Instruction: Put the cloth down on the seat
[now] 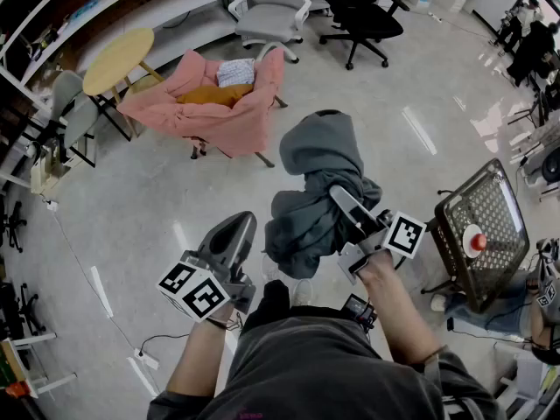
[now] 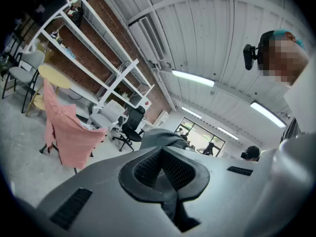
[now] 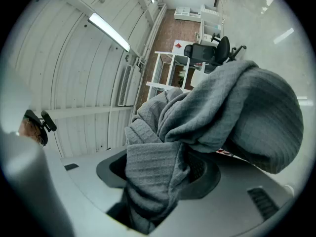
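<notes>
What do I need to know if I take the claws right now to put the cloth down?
Right claw: shut on the grey cloth, which hangs bunched in the air.
Left claw: shut, empty, beside the cloth.
Pink-draped chair: ahead, likely the seat meant; an orange cushion lies on it.
Done: cloth is in the grip.
Left: carry it over, lay it on the seat, let go.
</notes>
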Demonstrator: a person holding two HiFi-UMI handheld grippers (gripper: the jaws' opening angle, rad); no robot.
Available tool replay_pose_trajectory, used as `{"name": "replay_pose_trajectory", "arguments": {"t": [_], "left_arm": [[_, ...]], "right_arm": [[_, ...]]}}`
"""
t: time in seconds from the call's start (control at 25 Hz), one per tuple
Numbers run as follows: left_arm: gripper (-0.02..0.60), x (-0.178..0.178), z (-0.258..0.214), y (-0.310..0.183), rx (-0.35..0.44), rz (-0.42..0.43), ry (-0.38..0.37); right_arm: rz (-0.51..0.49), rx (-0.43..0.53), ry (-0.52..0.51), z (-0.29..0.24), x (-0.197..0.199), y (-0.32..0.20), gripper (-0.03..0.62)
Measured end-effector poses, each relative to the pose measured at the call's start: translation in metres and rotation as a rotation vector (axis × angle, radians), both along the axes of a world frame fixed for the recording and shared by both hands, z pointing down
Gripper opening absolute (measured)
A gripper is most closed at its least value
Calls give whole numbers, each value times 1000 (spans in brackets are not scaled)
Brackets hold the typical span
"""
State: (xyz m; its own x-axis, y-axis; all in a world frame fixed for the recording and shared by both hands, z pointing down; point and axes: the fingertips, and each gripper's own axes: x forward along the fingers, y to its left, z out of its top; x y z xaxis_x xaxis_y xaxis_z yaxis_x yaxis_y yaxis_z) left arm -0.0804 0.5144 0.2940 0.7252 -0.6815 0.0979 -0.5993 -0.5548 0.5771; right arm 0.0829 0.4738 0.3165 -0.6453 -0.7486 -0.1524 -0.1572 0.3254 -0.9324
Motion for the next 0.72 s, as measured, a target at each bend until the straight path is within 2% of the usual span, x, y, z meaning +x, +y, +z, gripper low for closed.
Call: {"name": "replay_pose_trajectory", "arguments": {"t": [0.72], "left_arm": [[7, -11, 6, -10, -10, -1, 9]], "right_arm": [[-1, -13, 5, 4, -5, -9, 235]]}}
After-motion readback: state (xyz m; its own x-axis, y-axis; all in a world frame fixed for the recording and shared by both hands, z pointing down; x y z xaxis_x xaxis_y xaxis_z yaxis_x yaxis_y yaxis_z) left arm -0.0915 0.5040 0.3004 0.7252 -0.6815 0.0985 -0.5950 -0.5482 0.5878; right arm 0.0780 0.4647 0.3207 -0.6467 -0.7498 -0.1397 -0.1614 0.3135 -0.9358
